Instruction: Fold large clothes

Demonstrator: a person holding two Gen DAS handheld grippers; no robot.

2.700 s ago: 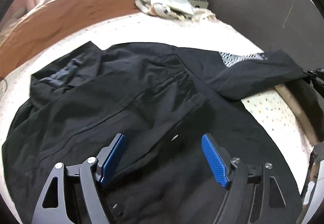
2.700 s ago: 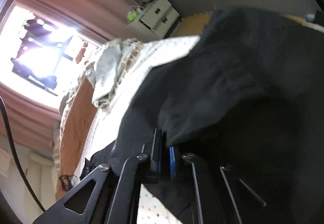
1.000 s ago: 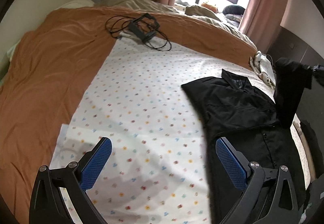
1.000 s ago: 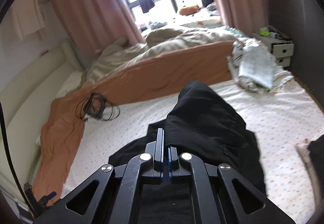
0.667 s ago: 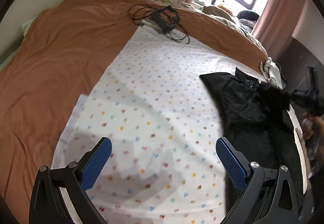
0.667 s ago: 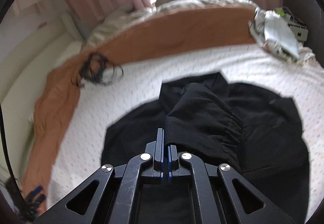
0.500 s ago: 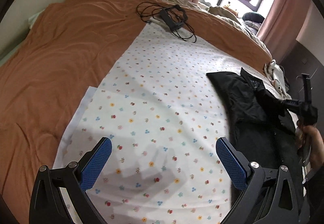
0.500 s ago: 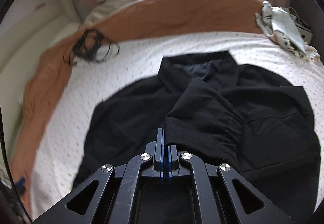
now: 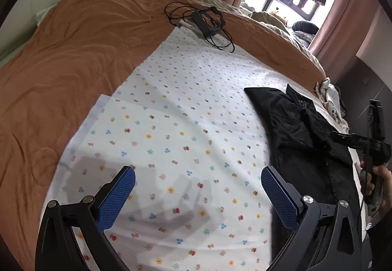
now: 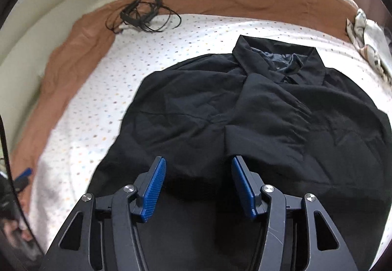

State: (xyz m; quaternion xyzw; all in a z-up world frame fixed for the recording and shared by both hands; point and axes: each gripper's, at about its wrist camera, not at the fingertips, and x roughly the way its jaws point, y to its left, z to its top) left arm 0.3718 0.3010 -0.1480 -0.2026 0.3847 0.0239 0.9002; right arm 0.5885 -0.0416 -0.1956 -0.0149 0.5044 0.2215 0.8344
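A black collared shirt (image 10: 257, 111) lies flat on the flower-dotted white sheet (image 10: 171, 33), collar away from me, with one sleeve (image 10: 267, 109) folded across its front. My right gripper (image 10: 198, 173) is open and empty just above the sleeve's cuff end. In the left wrist view the shirt (image 9: 294, 124) lies at the right, and the right gripper (image 9: 343, 137) shows held over it. My left gripper (image 9: 196, 190) is wide open and empty over the bare sheet (image 9: 183, 124), left of the shirt.
An orange blanket (image 9: 73, 63) covers the bed's left and far side. A black frame with tangled cables (image 9: 208, 21) lies at the sheet's far edge. A crumpled pale cloth (image 10: 367, 33) lies at the far right. Curtains and a window stand beyond.
My right gripper carried the sleeve over the shirt's front, lowered it and opened, letting the sleeve go. My left gripper swung left off the shirt and now hangs over the bare sheet.
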